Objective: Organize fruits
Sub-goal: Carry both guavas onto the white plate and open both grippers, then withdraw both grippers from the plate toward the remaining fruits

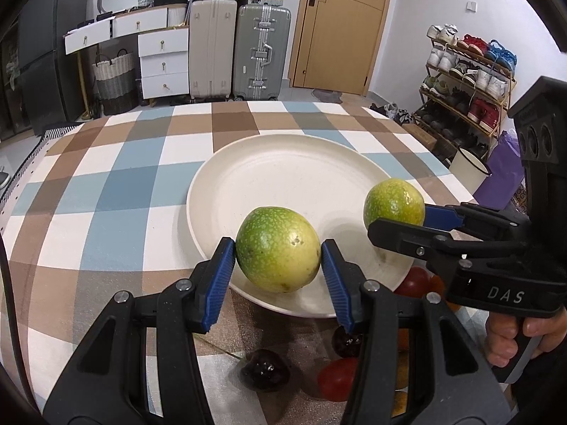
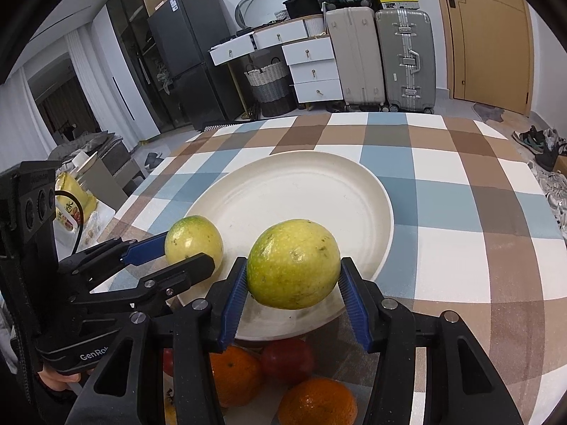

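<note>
A cream plate (image 1: pixel 283 166) (image 2: pixel 304 191) lies on the checked tablecloth. My left gripper (image 1: pixel 278 252) is shut on a green-yellow fruit (image 1: pixel 277 249) and holds it over the plate's near rim. My right gripper (image 2: pixel 292 272) is shut on a second green-yellow fruit (image 2: pixel 292 264), also over the near rim. Each gripper shows in the other's view: the right gripper (image 1: pixel 398 217) with its fruit (image 1: pixel 393 202), the left gripper (image 2: pixel 187 253) with its fruit (image 2: pixel 193 239). Below lie oranges (image 2: pixel 317 402), red fruits (image 2: pixel 287 356) (image 1: pixel 336 379) and dark fruits (image 1: pixel 265 368).
The table (image 1: pixel 106 184) carries the fruit pile at its near edge. Behind it stand suitcases (image 1: pixel 262 53), white drawers (image 1: pixel 163 63), a woven basket (image 1: pixel 113 74), a door (image 1: pixel 340 24) and a shoe rack (image 1: pixel 467 78). A fridge (image 2: pixel 191 60) stands at the left.
</note>
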{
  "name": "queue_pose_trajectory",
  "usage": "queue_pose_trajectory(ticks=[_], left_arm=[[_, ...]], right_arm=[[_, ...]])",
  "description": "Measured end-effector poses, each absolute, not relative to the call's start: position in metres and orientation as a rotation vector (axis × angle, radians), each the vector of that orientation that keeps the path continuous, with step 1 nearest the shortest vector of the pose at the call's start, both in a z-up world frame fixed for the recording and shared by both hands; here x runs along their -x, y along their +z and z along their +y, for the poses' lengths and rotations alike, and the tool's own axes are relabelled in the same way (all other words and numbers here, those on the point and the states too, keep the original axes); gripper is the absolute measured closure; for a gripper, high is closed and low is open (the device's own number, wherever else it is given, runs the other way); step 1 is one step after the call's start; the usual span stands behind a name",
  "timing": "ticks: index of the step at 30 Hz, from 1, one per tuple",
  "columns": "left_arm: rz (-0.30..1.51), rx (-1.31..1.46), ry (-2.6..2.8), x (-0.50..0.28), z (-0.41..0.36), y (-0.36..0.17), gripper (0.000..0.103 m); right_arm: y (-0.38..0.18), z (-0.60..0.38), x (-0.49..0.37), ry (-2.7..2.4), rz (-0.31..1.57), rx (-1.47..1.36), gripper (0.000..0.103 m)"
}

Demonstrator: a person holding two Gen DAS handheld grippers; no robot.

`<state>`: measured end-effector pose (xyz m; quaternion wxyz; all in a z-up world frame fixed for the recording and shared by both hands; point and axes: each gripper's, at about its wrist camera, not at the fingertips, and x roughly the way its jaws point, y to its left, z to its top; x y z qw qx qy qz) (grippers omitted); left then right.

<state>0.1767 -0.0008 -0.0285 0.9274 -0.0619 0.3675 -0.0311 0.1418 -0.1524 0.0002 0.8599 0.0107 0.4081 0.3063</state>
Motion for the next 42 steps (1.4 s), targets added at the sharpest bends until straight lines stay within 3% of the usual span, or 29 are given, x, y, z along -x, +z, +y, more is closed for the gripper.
queue_pose_trajectory(ticks=[8,11,13,15,19,21,42], left_arm=[[0.746,0.150,-0.070,-0.174,0.002,-0.024,0.055],[0.748,0.156,-0.060,-0.168,0.004,-0.019,0.040],[0.737,0.161,-0.051,-0.161,0.005,-0.014,0.033],[0.731,0.157,-0.037,-0.153,0.006,-0.010,0.020],[0.716,0.133,0.001,-0.135,0.008,0.000,0.013],[0.704,0.124,0.024,-0.125,0.009,0.005,0.001],[0.679,0.109,0.048,-0.052,0.003,0.024,0.001]], right_arm=[[0.001,-0.154,-0.143,0.633,0.865,-0.021,0.051],[0.009,-0.160,-0.137,0.635,0.840,-0.037,0.048],[0.016,-0.164,-0.132,0.630,0.827,-0.036,0.039],[0.022,-0.170,-0.127,0.627,0.808,-0.040,0.028],[0.034,-0.182,-0.116,0.605,0.779,-0.047,0.004],[0.039,-0.188,-0.109,0.585,0.764,-0.039,0.001],[0.044,-0.212,-0.042,0.600,0.768,-0.004,0.000]])
